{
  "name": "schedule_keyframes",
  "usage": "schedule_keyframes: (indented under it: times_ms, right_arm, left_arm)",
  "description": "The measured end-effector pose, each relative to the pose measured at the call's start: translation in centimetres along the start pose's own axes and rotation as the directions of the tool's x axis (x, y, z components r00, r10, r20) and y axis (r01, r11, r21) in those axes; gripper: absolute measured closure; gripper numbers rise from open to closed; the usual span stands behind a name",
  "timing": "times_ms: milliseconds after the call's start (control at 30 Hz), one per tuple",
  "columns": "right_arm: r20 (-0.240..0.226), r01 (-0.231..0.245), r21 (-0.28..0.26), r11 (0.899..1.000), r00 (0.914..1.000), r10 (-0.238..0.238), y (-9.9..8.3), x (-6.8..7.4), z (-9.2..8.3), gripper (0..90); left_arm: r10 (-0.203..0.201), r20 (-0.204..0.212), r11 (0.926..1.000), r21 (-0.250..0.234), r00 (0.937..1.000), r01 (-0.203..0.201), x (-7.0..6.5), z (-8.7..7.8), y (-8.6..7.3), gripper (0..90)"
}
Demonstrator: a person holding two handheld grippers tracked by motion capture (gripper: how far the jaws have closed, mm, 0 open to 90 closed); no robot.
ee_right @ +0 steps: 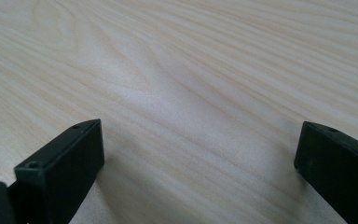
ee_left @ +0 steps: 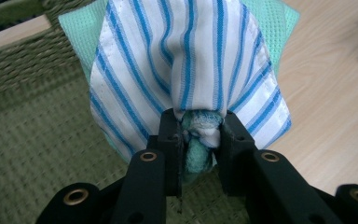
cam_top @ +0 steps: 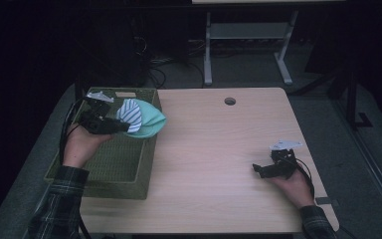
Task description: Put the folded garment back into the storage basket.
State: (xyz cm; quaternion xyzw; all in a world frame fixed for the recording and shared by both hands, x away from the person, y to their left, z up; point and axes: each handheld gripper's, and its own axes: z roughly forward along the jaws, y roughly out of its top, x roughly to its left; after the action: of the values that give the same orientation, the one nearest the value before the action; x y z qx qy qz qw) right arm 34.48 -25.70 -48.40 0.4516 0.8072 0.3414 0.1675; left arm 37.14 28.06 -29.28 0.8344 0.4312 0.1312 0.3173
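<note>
From the high view the left gripper (cam_top: 110, 125) holds a cloth bundle (cam_top: 142, 118) above the right rim of the green woven basket (cam_top: 104, 172), which sits at the desk's (cam_top: 219, 164) left edge. The left gripper view adds that its jaws are clenched on a bunched end of blue-striped white cloth (ee_left: 186, 60) wrapped with mint towel (ee_left: 279, 23). The right gripper (cam_top: 264, 170) rests near the desk's right edge, and its own view shows its jaws spread wide over bare wood.

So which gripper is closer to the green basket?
Left. The left gripper hangs right above the green basket, pinching a bunched cloth over its right rim. The right gripper rests far off on the table, jaws open.
</note>
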Motion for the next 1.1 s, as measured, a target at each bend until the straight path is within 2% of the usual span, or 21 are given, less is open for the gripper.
schedule_keyframes:
  times_ms: [233, 500, 700, 1100]
  right_arm:
    - [0.000, -0.001, 0.000, 1.000, 1.0000, 0.001, 0.0, 0.0, 0.0, 0.9]
    - [0.000, 0.001, 0.001, 1.000, 1.0000, -0.001, 0.0, 0.0, 0.0, 0.9]
    - [0.000, 0.002, 0.003, 1.000, 1.0000, -0.002, 0.0, 0.0, 0.0, 0.9]
    - [0.000, 0.000, 0.000, 1.000, 1.0000, 0.000, 0.0, 0.0, 0.0, 1.0]
  left_arm:
    - [-0.055, -0.038, 0.9985, -0.006, 0.9978, 0.055, 1.8, -0.2, -1.7, 73.3]
    - [-0.112, -0.081, 0.9936, 0.007, 0.9904, 0.113, 3.7, 0.3, -3.7, 73.2]
    - [-0.149, -0.106, 0.9878, 0.030, 0.9832, 0.153, 4.7, 1.6, -5.1, 73.1]
    - [-0.182, -0.123, 0.9769, 0.091, 0.9756, 0.193, 6.0, 4.6, -7.2, 72.7]
